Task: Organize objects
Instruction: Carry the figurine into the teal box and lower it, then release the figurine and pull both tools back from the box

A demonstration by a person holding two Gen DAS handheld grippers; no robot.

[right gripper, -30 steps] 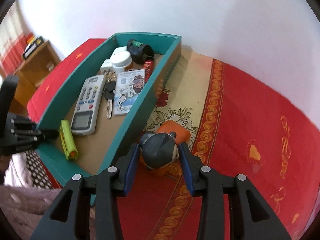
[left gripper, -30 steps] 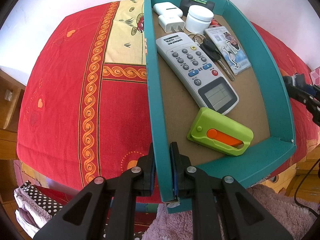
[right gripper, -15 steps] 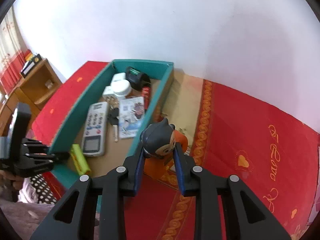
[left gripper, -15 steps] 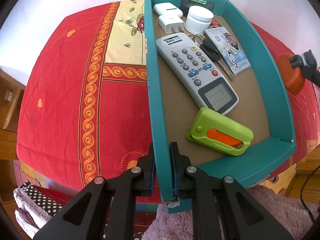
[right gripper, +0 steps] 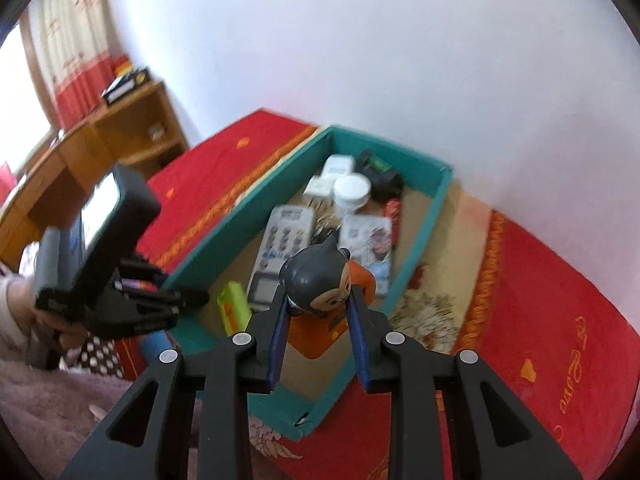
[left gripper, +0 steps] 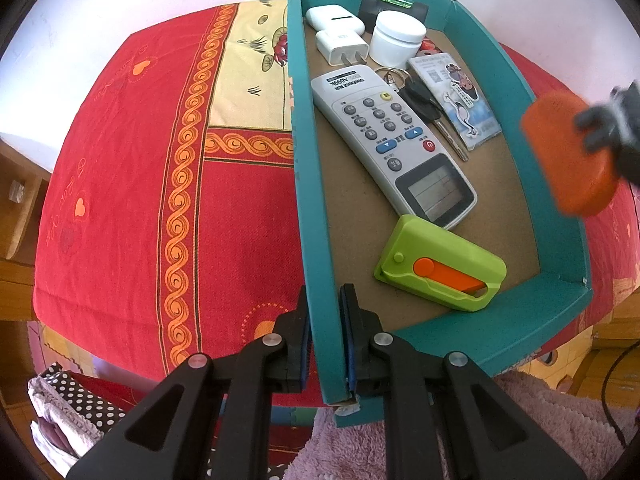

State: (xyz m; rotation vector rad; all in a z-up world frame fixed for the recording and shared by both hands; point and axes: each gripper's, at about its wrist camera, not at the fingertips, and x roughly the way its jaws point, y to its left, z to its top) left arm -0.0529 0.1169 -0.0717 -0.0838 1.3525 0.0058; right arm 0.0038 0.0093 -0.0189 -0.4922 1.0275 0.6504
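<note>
A teal box (left gripper: pixel 316 240) stands on the red patterned cloth, and my left gripper (left gripper: pixel 324 312) is shut on its near left wall. Inside lie a grey remote (left gripper: pixel 392 140), a green and orange cutter (left gripper: pixel 440 268), keys (left gripper: pixel 424 104), a card (left gripper: pixel 456 100), a white jar (left gripper: pixel 396 40) and white chargers (left gripper: pixel 340 32). My right gripper (right gripper: pixel 318 308) is shut on a toy figure (right gripper: pixel 316 276) with a dark grey head and an orange body, held in the air above the teal box (right gripper: pixel 424 240). From the left wrist the toy (left gripper: pixel 568 156) shows blurred over the box's right wall.
A red and yellow patterned cloth (left gripper: pixel 140 160) covers the surface, with a white wall behind. A wooden shelf unit (right gripper: pixel 120 132) stands at the far left. A pink fluffy rug (left gripper: pixel 540 420) and a dotted fabric item (left gripper: pixel 64 404) lie below the near edge.
My right gripper closed on the toy's head, lifted it off the cloth and carried it over the box. The left gripper and the box have not moved.
</note>
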